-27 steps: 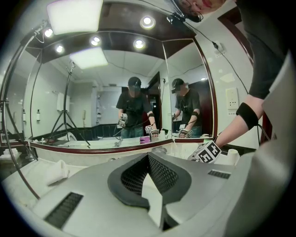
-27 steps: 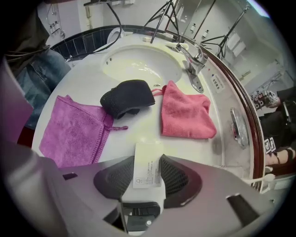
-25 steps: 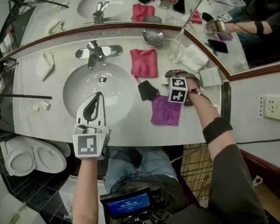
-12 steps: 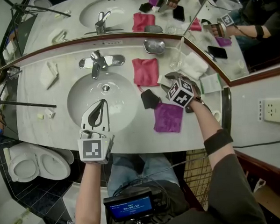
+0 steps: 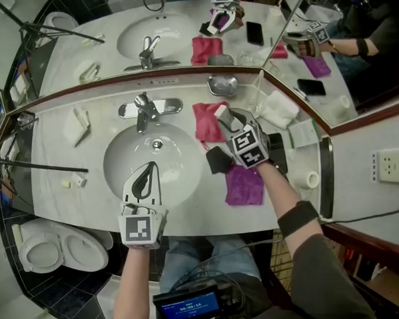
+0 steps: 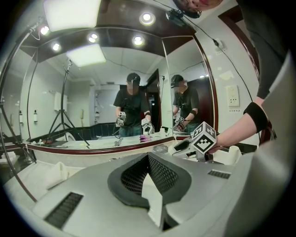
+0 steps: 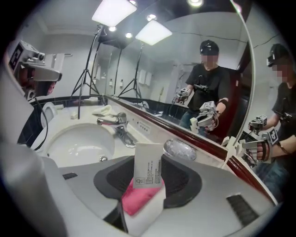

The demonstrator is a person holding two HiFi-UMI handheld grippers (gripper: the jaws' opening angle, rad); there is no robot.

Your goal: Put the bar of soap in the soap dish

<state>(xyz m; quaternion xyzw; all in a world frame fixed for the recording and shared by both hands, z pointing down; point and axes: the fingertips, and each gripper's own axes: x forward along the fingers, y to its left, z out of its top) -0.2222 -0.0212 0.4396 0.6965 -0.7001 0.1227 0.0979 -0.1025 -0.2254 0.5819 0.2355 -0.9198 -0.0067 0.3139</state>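
The right gripper (image 5: 228, 121) holds the bar of soap (image 7: 148, 169) in half-open jaws, with the soap dish (image 5: 222, 85) at its twelve o'clock. The left gripper (image 5: 147, 171) is closed and empty.

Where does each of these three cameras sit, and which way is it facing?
Head view: on the person's head, looking steeply down at the sink; shows the left arm, right arm, left gripper and right gripper.
Left gripper view: on the left gripper, looking along its shut jaws toward the mirror; shows the right arm.
Right gripper view: on the right gripper, looking along jaws clamped on the bar of soap toward the faucet; the person shows only in reflection.
Shared: both gripper views show the soap dish.
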